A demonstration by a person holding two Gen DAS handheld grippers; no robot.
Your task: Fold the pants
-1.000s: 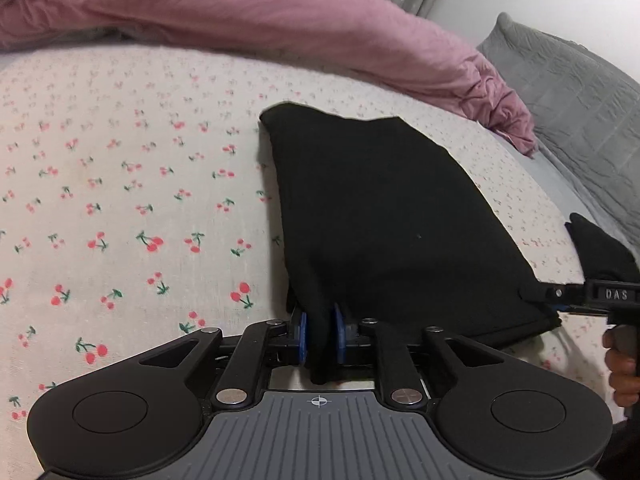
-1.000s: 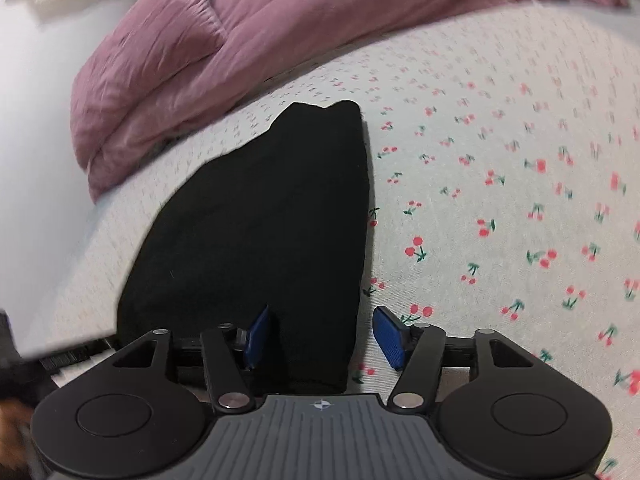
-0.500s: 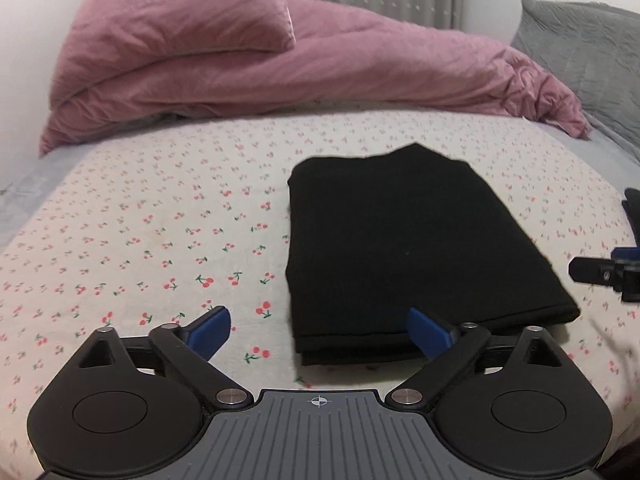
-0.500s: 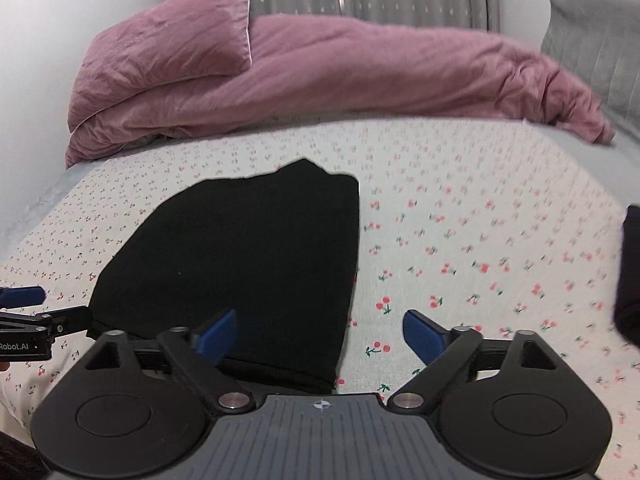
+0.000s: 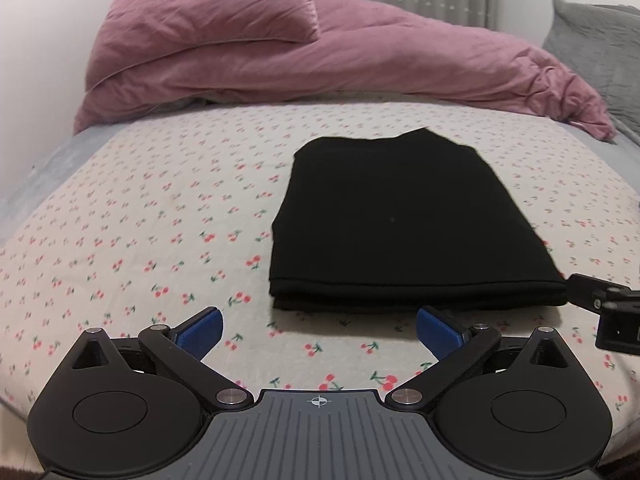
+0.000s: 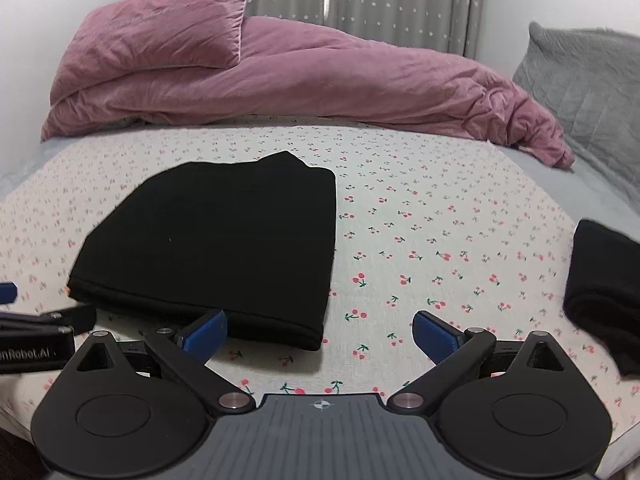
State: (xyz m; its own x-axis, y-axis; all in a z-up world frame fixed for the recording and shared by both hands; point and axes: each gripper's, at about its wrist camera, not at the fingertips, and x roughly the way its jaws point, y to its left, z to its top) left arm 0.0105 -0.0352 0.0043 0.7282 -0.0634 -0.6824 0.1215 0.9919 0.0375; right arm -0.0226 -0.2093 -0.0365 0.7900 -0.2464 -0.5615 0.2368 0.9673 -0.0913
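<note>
Left gripper: your jaws have just been opening and now stand spread wide. Nothing lies between them but cherry-print sheet. A second ago they pinched the near hem of the pants; that hem is now free.

Right gripper: your jaws have likewise just been opening and are spread. The left blue pad sits just in front of the near edge of the cloth without pressing it. A second ago this pad was against the fabric.

Pants: they lie flat on the bed, folded into a neat black rectangle with stacked layers showing along the near edge. Both of your grippers have backed off and tipped up, so the whole bundle is now in view instead of only its near end.

Meaning for the task: you have let go, and the fold looks finished. The far edge has a small uneven peak, which you could tidy if you wish.

Second dark bundle: another folded black item rests at the right edge of the bed, well apart from the pants.

Bed sheet: bare print to the left.

Pink duvet: heaped beyond the pants, with a pink pillow on top.

Grey pillow: far right.
</note>
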